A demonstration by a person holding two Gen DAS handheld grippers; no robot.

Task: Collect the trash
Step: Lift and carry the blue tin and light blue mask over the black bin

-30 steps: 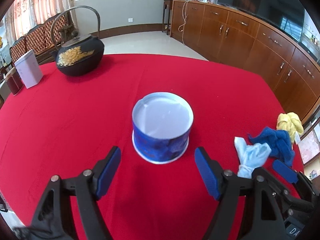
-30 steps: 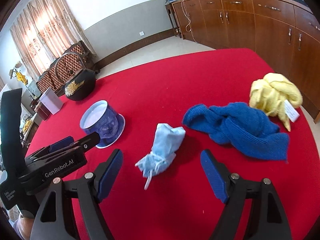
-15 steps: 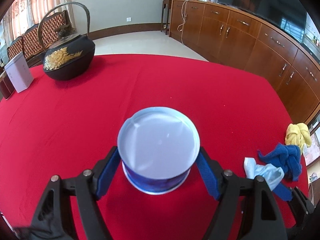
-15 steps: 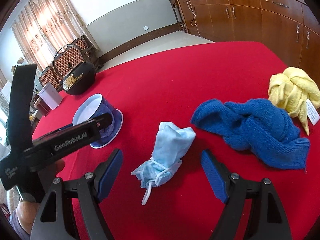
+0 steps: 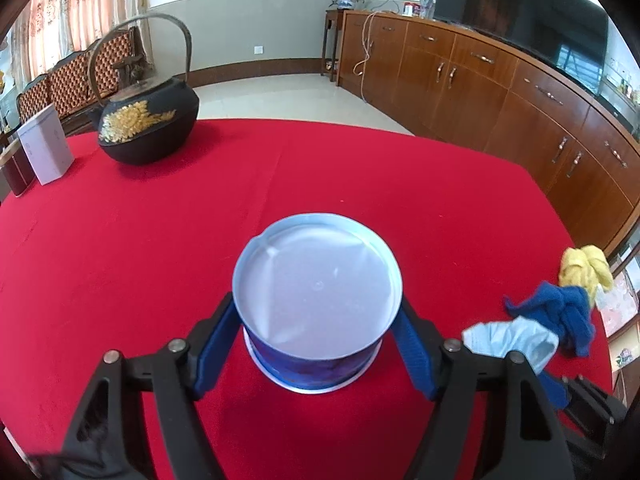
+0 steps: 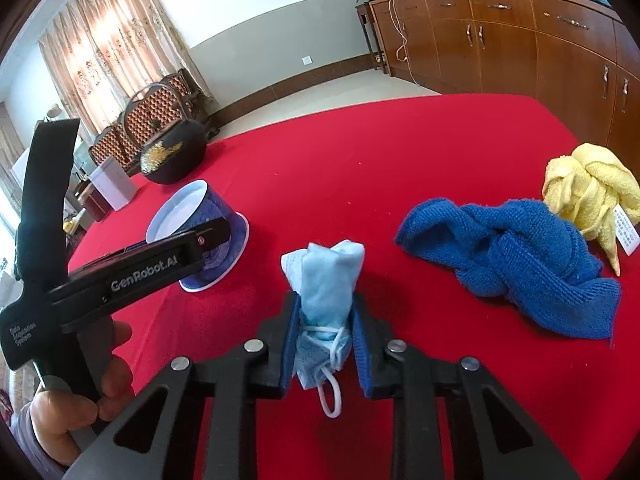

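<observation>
A blue paper cup [image 5: 316, 304] stands upside down on the red tablecloth [image 5: 160, 248]. My left gripper [image 5: 316, 344] has its blue pads against both sides of the cup, shut on it. The cup also shows in the right wrist view [image 6: 200, 232] with the left gripper [image 6: 208, 240] around it. A crumpled light-blue face mask [image 6: 328, 296] lies on the cloth, and my right gripper [image 6: 325, 344] is shut on it, white ear loop hanging toward me. The mask also shows in the left wrist view [image 5: 516, 340].
A blue towel [image 6: 516, 260] and a yellow towel [image 6: 588, 196] lie right of the mask. A black iron teapot [image 5: 148, 124], a white box [image 5: 46, 148] and a dark red tin [image 5: 14, 168] stand at the far left. Wooden cabinets [image 5: 520, 92] line the wall.
My right gripper moved forward and closed on the face mask. My left gripper closed in around the cup, pads now touching its sides.
</observation>
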